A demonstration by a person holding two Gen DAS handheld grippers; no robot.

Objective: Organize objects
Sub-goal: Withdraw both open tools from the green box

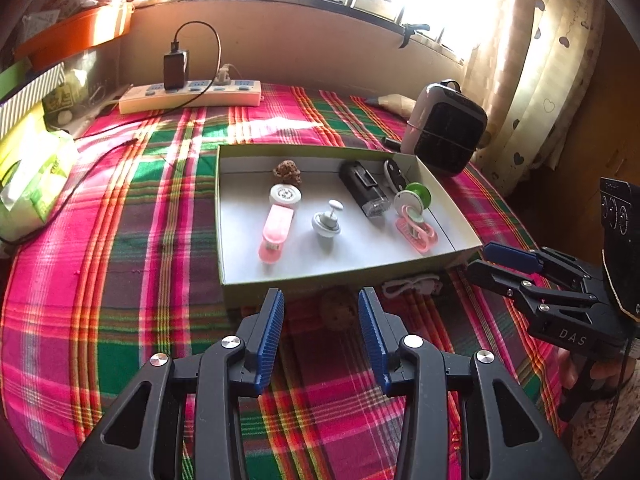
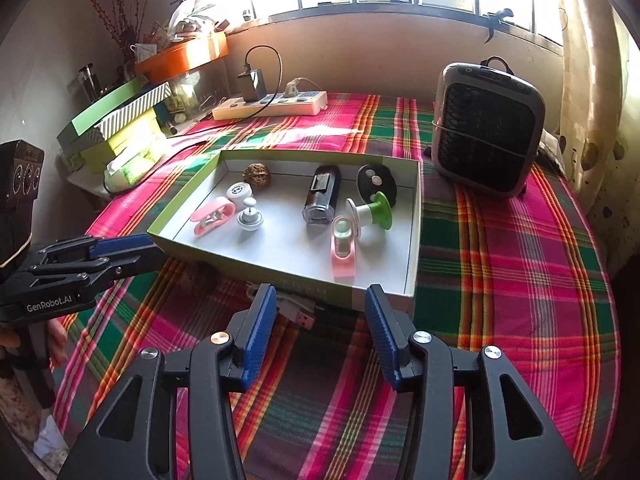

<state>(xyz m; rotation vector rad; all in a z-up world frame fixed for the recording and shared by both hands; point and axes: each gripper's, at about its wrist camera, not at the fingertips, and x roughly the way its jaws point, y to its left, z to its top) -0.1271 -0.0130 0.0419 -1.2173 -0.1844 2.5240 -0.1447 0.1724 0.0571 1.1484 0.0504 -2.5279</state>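
On the plaid cloth (image 1: pixel 120 240) we find a shallow box (image 1: pixel 224 216) holding the small things. Going left to right in the left wrist view: a pink clip (image 1: pixel 274 236) under a white round cap (image 1: pixel 285 195) with a brown walnut (image 1: pixel 287 171) at its twelve o'clock, a grey stopper (image 1: pixel 327 222), a black rectangular gadget (image 1: pixel 364 192), a green spool (image 1: pixel 416 198) and a second pink clip (image 1: pixel 416 232) at its six o'clock.

Outside the box, just beside its near wall, lie another walnut (image 1: pixel 338 308) and a coiled white cable (image 1: pixel 412 284) (both in shadow).

Our left gripper (image 1: pixel 321 300) hovers near that walnut, jaws apart and empty. At three o'clock, our right gripper (image 2: pixel 320 300) also stands parted, nothing between its pads, the cable's plug just beyond them.
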